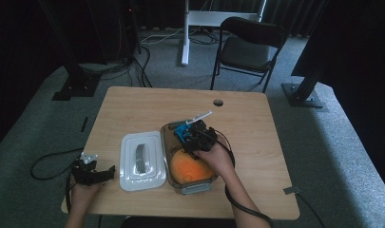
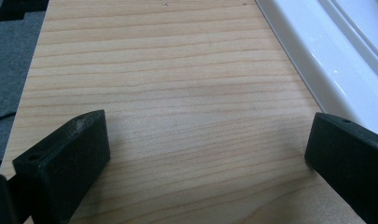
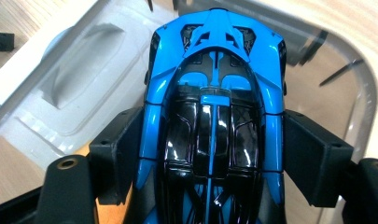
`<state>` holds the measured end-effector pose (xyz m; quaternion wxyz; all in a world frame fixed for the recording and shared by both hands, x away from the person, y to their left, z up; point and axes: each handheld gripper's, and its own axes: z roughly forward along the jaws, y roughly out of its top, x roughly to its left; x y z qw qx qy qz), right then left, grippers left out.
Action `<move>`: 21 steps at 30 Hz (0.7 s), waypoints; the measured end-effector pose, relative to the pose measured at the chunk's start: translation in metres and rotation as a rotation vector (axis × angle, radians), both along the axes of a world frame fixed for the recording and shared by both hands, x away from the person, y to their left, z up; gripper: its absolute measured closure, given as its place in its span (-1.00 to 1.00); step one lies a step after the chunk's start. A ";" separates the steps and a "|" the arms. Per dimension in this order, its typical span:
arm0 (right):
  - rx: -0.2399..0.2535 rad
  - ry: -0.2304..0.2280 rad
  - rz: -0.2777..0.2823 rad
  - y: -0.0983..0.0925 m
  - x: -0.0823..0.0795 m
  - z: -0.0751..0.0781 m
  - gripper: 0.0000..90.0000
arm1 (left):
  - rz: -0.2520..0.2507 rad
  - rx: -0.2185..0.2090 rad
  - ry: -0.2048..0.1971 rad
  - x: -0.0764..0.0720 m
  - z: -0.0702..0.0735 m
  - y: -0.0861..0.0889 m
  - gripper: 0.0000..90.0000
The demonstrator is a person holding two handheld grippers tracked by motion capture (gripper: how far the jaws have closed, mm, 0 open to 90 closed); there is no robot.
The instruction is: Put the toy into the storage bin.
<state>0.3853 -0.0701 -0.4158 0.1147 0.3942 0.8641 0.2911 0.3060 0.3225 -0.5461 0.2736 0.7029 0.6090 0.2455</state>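
Right tongs [image 3: 210,154] clamping glossy blue toy car [image 3: 214,93], clear container [image 1: 167,135]

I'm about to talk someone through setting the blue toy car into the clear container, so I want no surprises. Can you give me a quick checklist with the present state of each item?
1. Right gripper clamped on the blue toy car, a jaw on each flank: ok.
2. Car held over the clear container: ok.
3. Free floor space in the container's far half, beyond the orange thing: ok.
4. White lid off, lying on the table left of the container: ok.
5. Left gripper open, holding nothing, resting away from the container: ok.
6. Whether the car already touches the container floor: cannot tell.
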 end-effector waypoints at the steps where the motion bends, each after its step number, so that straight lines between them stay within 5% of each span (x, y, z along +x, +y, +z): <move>1: 0.000 0.002 0.000 0.000 0.000 -0.001 -0.42 | 0.000 0.000 0.000 0.000 0.000 0.000 -0.99; 21: -0.035 0.076 0.025 0.007 0.010 -0.006 -0.43 | 0.004 -0.005 -0.003 0.000 0.000 0.000 -0.99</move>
